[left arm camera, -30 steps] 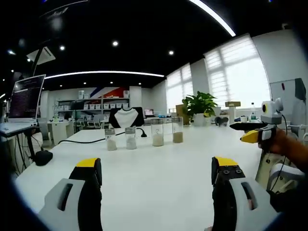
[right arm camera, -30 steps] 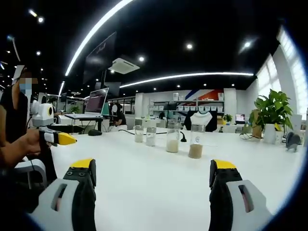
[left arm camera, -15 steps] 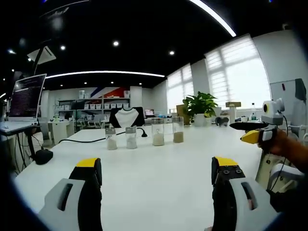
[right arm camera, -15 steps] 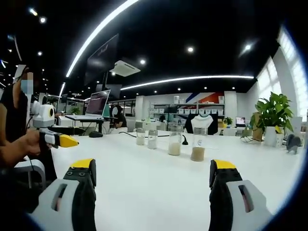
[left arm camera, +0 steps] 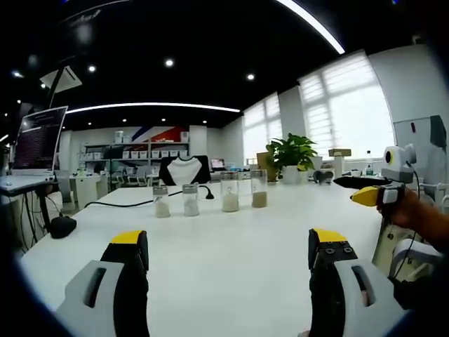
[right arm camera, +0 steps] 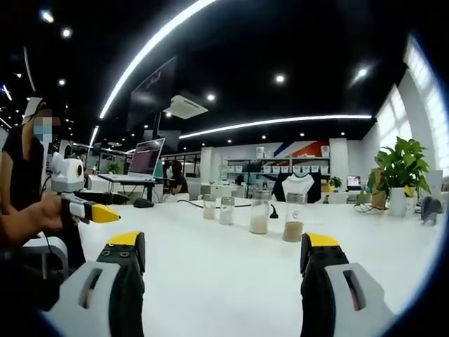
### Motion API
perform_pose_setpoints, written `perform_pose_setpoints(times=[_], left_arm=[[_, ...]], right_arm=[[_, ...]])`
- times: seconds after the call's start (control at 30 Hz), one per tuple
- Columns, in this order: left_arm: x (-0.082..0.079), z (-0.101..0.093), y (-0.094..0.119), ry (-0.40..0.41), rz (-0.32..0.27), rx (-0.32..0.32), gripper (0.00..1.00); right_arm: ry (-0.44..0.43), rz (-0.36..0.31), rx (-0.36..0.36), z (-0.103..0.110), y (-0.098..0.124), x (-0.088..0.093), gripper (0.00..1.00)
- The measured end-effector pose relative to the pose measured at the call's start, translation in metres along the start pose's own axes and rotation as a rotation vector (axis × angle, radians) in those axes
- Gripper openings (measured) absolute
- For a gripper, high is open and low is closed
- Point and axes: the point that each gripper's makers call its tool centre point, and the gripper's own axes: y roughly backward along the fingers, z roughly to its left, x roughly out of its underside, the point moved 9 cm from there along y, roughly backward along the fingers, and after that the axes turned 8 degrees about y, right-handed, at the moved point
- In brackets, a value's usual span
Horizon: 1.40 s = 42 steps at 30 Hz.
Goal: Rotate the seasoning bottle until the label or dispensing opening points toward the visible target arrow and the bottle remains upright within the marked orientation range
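Observation:
Several clear seasoning bottles stand upright in a row on the white table (left arm camera: 231, 274). Two short ones (left arm camera: 162, 202) (left arm camera: 191, 201) hold white powder, a taller one (left arm camera: 230, 194) holds pale grains and another (left arm camera: 259, 189) holds tan grains. The same row shows in the right gripper view, with the tan bottle (right arm camera: 293, 218) nearest. My left gripper (left arm camera: 229, 242) is open over the near table, well short of the bottles, and nothing is between its jaws. My right gripper (right arm camera: 223, 242) is open too and holds nothing. I see no arrow mark on the table.
A black cable and a dark puck (left arm camera: 62, 227) lie at the table's left side. A laptop (right arm camera: 146, 158) stands beyond, a potted plant (left arm camera: 291, 153) and a mannequin bust (left arm camera: 184, 170) behind the bottles. A person (right arm camera: 24, 182) sits at the left, holding the left gripper (right arm camera: 91, 212).
The right gripper view has shifted a little, so the bottles sit lower and slightly larger in it. The left gripper view is nearly unchanged. The bottles have not moved.

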Motion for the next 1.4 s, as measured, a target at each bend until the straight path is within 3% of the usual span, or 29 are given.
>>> perform_pose_setpoints(times=[0.1,0.33,0.73,0.87,1.07,1.4], left_arm=[[0.001,-0.001,0.0,0.001,0.001,0.002,1.0],[0.001,-0.002,-0.001,0.0,0.0,0.004,1.0],[0.0,0.001,0.0,0.005,-0.005,0.001,1.0],[0.0,0.001,0.0,0.007,-0.007,0.001,1.0],[0.0,0.002,0.0,0.006,-0.011,-0.003,1.0],[0.0,0.001,0.0,0.011,-0.01,-0.003,1.0]], right_arm=[[-0.007,-0.042,0.015,-0.001,0.0,-0.002,0.99],[-0.005,-0.048,0.011,0.0,0.003,-0.005,0.92],[-0.044,-0.075,0.01,0.004,0.003,-0.008,0.99],[-0.007,-0.059,0.021,0.007,0.002,-0.007,0.99],[-0.026,-0.12,-0.008,0.011,0.005,-0.012,0.99],[-0.053,-0.027,0.015,0.003,0.002,0.001,0.99]])
